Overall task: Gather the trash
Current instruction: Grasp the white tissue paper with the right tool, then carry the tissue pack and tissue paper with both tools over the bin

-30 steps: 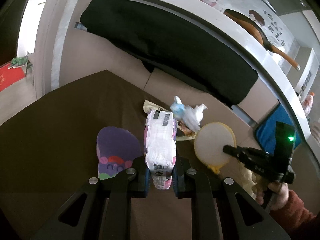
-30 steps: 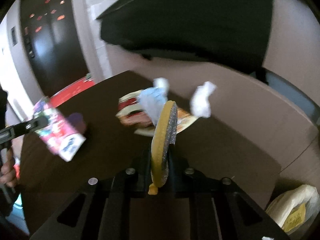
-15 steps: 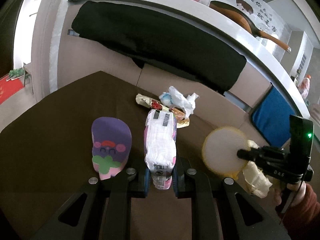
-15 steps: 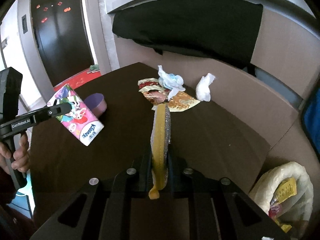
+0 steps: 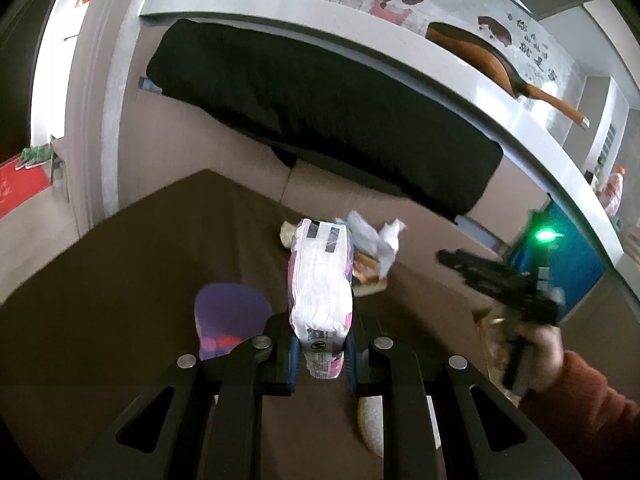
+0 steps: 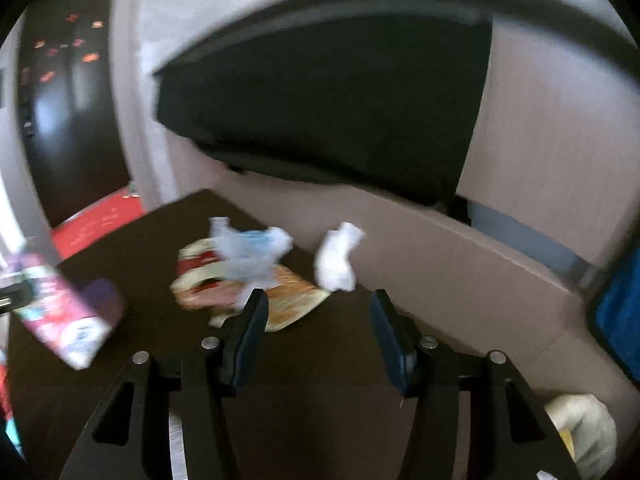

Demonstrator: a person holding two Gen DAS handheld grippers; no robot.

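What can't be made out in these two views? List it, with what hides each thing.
- Purple cup, left wrist view: its lower part hidden by the left gripper.
- Snack wrappers, right wrist view: print lost to motion blur.
- Trash bag, right wrist view: cut off by the image edge, contents unreadable.

Bare brown table (image 6: 320, 380) lies before the trash pile (image 6: 248, 276); purple cup (image 5: 230, 316) stands left.

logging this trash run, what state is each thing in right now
left tool: shut on the pink-and-white tissue pack
right tool: open, empty
crumpled white tissue: lying on the dark brown table
red-and-yellow snack wrappers: flat on the table
purple cup: upright
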